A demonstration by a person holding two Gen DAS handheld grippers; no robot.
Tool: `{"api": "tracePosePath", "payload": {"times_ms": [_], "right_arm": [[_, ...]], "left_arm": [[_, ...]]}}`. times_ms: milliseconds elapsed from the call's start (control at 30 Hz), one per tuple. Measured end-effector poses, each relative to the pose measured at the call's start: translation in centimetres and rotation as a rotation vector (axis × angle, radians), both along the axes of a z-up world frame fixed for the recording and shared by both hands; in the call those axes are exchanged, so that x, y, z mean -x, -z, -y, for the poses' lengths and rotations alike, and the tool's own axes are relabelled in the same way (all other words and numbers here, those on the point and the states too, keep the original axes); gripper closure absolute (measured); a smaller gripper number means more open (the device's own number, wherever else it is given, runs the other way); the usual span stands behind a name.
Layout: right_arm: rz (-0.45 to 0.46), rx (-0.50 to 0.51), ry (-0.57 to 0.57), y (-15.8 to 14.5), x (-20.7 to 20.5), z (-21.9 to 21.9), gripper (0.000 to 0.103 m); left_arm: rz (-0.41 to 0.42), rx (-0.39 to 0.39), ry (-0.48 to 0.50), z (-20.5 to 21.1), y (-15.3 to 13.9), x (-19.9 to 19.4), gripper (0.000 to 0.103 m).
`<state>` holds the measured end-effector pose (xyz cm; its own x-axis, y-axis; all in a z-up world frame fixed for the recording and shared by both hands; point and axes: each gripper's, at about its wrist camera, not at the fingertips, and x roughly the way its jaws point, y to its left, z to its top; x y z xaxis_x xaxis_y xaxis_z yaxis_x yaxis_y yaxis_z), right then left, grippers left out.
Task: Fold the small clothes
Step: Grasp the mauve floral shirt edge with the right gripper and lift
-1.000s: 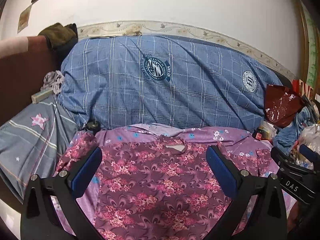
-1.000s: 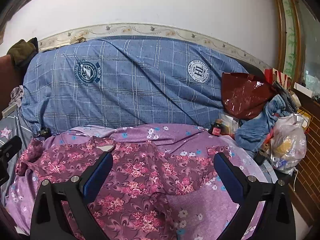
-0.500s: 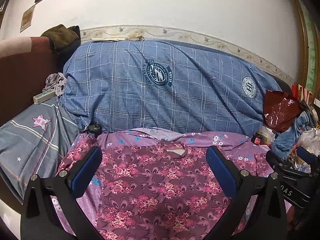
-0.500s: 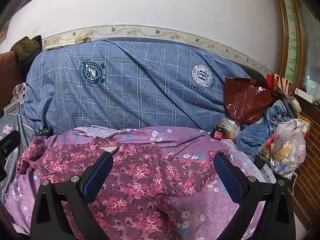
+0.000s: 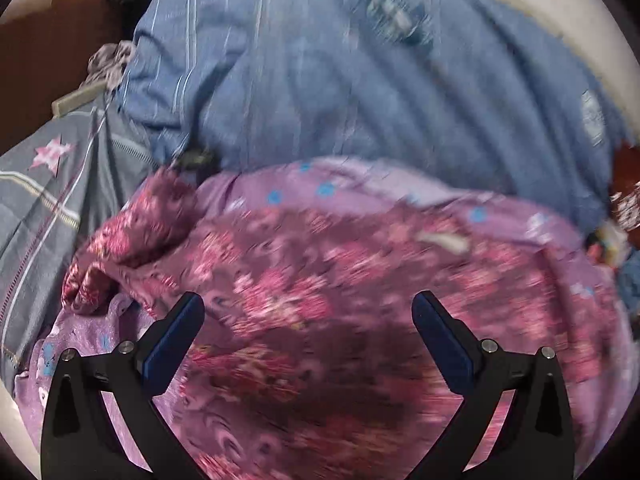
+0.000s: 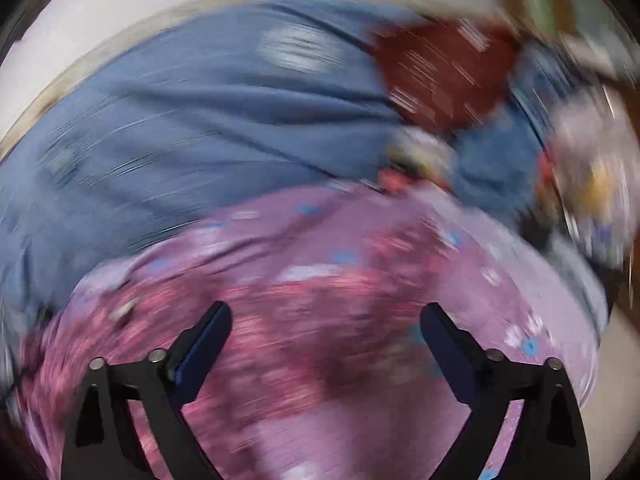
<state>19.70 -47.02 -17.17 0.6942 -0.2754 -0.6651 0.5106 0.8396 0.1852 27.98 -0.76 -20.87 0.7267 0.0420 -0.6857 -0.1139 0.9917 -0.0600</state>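
Both pictures were blurry. The left tool was wide open, with its two blue pads far apart. It held nothing. It hung over the dark pink flowery shirt, and I could not tell if it touched the cloth.

The right tool was wide open too, and it held nothing. It was over the same shirt, near the shirt's right side.

The shirt lay spread out flat on a light purple sheet with little blue flowers. One sleeve was bunched up on the left side. A small pale tag showed at the neck.

Behind the shirt was a big blue checked blanket. A grey cloth with a pink star lay on the left. In the right tool's view, a dark red bag sat past the blanket on the right, next to some blue cloth
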Motion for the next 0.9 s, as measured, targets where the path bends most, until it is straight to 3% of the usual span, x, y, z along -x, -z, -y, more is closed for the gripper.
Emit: {"api": "tracePosePath", "payload": {"times_ms": [67,133,200,367,433,567,633,667,700,833,900], "right_arm": [[0.007,-0.184,0.097,2.5,0.1,5.9,0.022],[0.081,-0.385,0.132,4.8,0.1,10.1,0.024],[0.090,-0.469,0.168,6.4,-0.7,12.5,0.024],[0.005,-0.466,0.215,9.5,-4.6,14.7,0.022],[-0.007,-0.381,0.215,8.9,-6.0,14.3,0.022],[-0.013,-0.333,0.204,9.3,-8.3,14.5,0.022],[-0.035,-0.261,0.192,9.4,-9.4,14.1,0.042],[-0.070,-0.213,0.175,9.3,-9.9,13.7,0.086],[-0.107,-0.190,0.143,9.4,-10.4,13.4,0.095],[0.037,-0.228,0.086,5.4,-8.8,11.8,0.095],[0.173,-0.238,-0.018,0.7,-7.2,9.2,0.095]], "left_arm": [[-0.019,-0.020,0.011,-0.3,0.7,-0.7,0.000],[-0.014,-0.037,-0.002,-0.8,1.2,-1.2,0.000],[-0.037,-0.061,0.000,-1.0,2.1,-1.7,0.000],[-0.038,-0.068,0.007,-1.1,2.5,-2.3,0.000],[-0.031,-0.088,0.011,-0.9,2.6,-2.6,0.000],[-0.038,-0.098,0.016,-0.5,2.9,-2.9,0.000],[-0.040,-0.092,0.019,-0.3,2.9,-2.9,0.000],[-0.038,-0.087,0.023,-0.2,2.8,-2.8,0.000],[-0.035,-0.082,0.028,0.0,2.6,-2.7,0.000],[0.014,-0.078,0.021,0.2,1.3,-2.0,0.000],[0.041,-0.083,-0.005,-0.3,0.7,-1.7,0.000]]}}
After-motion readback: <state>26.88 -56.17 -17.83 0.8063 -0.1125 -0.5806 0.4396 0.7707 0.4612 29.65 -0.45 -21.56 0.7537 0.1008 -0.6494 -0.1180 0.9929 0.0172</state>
